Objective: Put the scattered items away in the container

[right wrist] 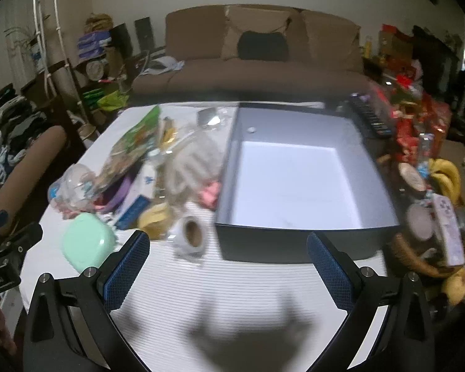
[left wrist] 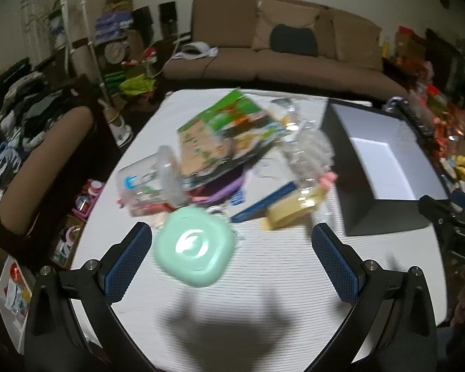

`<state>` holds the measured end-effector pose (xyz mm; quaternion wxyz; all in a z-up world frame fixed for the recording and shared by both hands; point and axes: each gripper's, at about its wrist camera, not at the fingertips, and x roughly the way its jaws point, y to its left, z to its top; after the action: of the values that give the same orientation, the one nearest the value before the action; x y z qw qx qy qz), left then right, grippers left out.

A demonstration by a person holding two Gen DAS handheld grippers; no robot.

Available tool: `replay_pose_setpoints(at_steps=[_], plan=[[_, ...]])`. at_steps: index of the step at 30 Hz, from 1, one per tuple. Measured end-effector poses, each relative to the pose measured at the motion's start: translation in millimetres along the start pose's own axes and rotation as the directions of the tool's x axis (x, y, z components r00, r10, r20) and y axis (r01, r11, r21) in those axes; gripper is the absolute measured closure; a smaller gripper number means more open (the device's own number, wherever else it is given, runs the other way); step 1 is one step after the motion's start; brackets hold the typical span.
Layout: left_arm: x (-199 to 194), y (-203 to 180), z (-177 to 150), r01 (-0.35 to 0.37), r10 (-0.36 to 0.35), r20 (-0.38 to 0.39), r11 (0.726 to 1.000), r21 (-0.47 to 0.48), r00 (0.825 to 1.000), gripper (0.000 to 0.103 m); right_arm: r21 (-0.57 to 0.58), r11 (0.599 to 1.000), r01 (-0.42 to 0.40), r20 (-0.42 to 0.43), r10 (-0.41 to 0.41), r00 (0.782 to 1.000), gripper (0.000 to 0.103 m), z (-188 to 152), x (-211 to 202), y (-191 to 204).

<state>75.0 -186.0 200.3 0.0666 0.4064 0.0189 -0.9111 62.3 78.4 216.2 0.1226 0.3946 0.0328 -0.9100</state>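
A pile of scattered items lies on the white table: a mint-green case (left wrist: 195,246) nearest, a clear plastic tub (left wrist: 148,183), a green printed pack (left wrist: 229,117), a yellow item (left wrist: 291,212) and clear bags. My left gripper (left wrist: 231,238) is open above the table, with the green case between its fingers but not gripped. The dark box with a white inside (left wrist: 384,161) stands to the right. In the right wrist view the box (right wrist: 294,179) is just ahead, a tape roll (right wrist: 190,235) and the green case (right wrist: 88,240) to its left. My right gripper (right wrist: 228,248) is open and empty.
A brown sofa (right wrist: 257,68) stands behind the table. Bananas (right wrist: 446,176), jars and snack packs crowd the right side. A chair arm (left wrist: 43,167) and clothes are on the left. The other gripper shows at the left edge of the right wrist view (right wrist: 6,257).
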Motion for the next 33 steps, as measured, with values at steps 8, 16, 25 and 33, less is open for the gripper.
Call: replay_pose_setpoints(at_steps=[8,16,25,33], plan=[[27,61,-5,-0.045,0.044,-0.023,0.998,-0.044,0.999,0.000,-0.054,0.997,-0.059,-0.035,0.057,0.998,0.000,-3,31,60],[61,98,-21,-0.046,0.043,-0.066,0.998,-0.051,0.997,0.000,-0.087,0.990,-0.110,-0.082,0.103,0.991,0.000,-12,67,99],[104,112,-43,-0.021,0.011,-0.125,0.996,-0.086,0.992,0.000,-0.097,0.983,-0.155,-0.135,0.141,0.981,0.000,-28,100,112],[119,127,-17,-0.013,0.001,-0.093,0.992,-0.127,0.996,0.000,-0.090,0.975,-0.203,-0.114,0.192,0.975,0.000,-16,112,116]])
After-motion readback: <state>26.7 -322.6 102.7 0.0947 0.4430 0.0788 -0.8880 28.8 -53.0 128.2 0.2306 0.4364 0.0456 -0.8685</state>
